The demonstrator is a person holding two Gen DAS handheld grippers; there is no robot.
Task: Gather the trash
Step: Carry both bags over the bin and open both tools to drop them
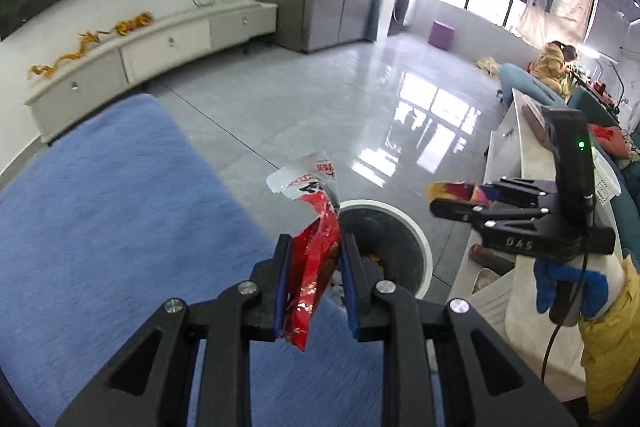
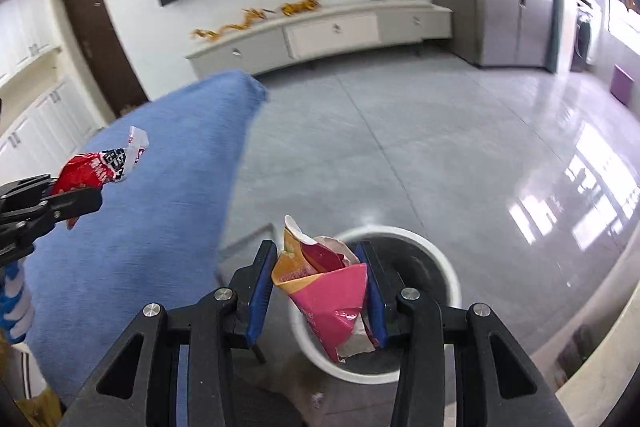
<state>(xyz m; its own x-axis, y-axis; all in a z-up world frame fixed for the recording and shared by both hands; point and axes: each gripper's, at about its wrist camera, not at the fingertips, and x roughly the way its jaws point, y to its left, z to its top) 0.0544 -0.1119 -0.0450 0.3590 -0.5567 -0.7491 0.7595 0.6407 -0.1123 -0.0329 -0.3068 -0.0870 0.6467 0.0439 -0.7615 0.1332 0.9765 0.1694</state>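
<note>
My left gripper [image 1: 314, 251] is shut on a red and white snack wrapper [image 1: 312, 227] and holds it up beside a white-rimmed round trash bin [image 1: 416, 231] on the floor. The same wrapper [image 2: 96, 167] and left gripper [image 2: 76, 201] show at the left of the right wrist view. My right gripper [image 2: 316, 259] is shut on a pink and orange crumpled wrapper [image 2: 332, 291] held just above the bin [image 2: 440, 259]. In the left wrist view the right gripper [image 1: 452, 205] hangs at the right with that wrapper [image 1: 460, 191] sticking out.
A blue carpet [image 1: 100, 207] covers the floor at the left. A white low table [image 1: 516, 147] with clutter stands at the right. A white TV cabinet [image 1: 160, 47] lines the far wall. A person [image 1: 556, 63] sits far right.
</note>
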